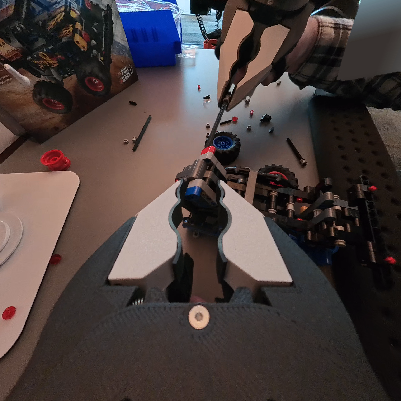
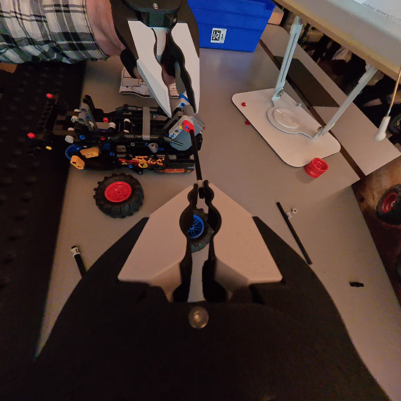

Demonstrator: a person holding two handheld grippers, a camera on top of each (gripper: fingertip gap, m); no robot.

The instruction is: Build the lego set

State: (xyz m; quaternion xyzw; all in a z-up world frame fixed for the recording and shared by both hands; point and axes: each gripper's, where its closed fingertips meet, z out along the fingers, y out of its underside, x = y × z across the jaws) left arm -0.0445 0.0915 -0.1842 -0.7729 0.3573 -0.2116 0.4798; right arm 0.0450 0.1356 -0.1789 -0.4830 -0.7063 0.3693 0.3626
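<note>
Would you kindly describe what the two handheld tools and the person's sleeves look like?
Both the left tool and the right tool have a dark, ribbed, rounded body with a central silver screw and two pale grey wedge-shaped fingers with wavy black-lined inner edges. The sleeve is black-and-white plaid.

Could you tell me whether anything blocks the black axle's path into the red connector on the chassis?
Nothing visible does. The right tongs pinch the black axle, whose far tip already meets the red connector, while the left tongs hold that end of the chassis.
</note>
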